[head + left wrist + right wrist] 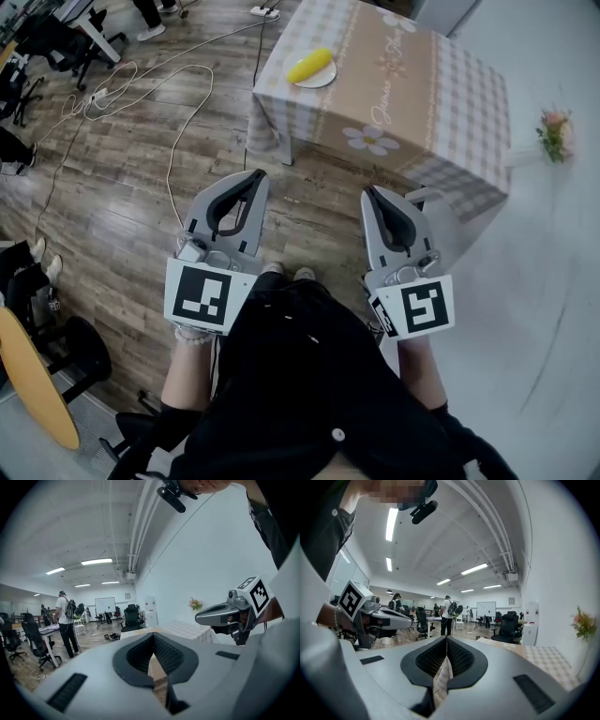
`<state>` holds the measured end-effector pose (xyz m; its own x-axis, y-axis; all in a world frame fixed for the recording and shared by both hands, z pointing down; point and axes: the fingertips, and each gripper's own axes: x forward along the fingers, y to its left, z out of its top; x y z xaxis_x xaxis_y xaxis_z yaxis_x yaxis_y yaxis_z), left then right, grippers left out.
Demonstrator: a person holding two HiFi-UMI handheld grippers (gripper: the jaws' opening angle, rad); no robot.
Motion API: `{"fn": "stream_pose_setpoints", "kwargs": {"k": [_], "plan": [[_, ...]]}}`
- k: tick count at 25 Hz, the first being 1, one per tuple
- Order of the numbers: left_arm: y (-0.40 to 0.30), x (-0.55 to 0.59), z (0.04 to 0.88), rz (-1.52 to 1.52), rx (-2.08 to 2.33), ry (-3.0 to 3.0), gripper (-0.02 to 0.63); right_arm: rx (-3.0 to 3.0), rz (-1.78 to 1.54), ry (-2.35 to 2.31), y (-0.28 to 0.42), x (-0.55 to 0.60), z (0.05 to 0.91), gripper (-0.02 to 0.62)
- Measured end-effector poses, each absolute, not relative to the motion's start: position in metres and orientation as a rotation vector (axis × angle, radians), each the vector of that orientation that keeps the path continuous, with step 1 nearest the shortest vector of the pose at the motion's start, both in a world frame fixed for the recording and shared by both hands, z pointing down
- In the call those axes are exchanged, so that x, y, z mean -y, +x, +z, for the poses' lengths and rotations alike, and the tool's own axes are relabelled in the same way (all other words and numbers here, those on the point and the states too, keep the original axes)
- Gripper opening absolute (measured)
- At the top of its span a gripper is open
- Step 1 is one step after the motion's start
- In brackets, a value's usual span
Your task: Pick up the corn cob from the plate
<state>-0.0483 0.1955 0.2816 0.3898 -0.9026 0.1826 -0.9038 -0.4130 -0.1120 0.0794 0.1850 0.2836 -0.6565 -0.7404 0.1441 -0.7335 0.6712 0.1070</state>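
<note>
Closest to the head camera is the person's black clothing (300, 375), with a hand at each side holding a grey two-jaw tool. The left gripper (255, 173) has its dark ribbed jaws clenched tip to tip. The left gripper view shows nothing between them, only a narrow gap behind the meeting tips. The right gripper (368, 190) is clenched in the same way and is also empty, its tips meeting in the right gripper view. The two tools are held side by side, somewhat apart, over the brown wood-plank floor (122, 187), both pointing towards the table. At the lower left edge is part of a round yellow tabletop (33, 375).

Ahead of the grippers and well apart from them stands a table under a beige and white checked cloth printed with daisies (412, 103). The yellow corn cob (310, 65) lies on a small white plate (323, 81) near the table's left edge, untouched. White cables (178, 122) trail across the floor to the left of the table, and a small bunch of pink flowers (555, 131) is to the right of it by the pale wall. Farther off, the gripper views show black office chairs, a whiteboard and people standing among desks
</note>
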Motion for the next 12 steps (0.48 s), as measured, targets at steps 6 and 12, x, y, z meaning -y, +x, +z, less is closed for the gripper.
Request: {"fn": "stream_pose_setpoints", "kwargs": {"k": [6,12], "plan": [[-0.042,-0.208,0.282,0.334,1.746,2.586,0.014,2.742,-0.07,1.172,0.086,-0.192,0.284,0.041],[-0.028,-0.221,0.289,0.333,1.779,2.57,0.014,2.749,-0.074,1.144,0.101,-0.204,0.294,0.041]]}}
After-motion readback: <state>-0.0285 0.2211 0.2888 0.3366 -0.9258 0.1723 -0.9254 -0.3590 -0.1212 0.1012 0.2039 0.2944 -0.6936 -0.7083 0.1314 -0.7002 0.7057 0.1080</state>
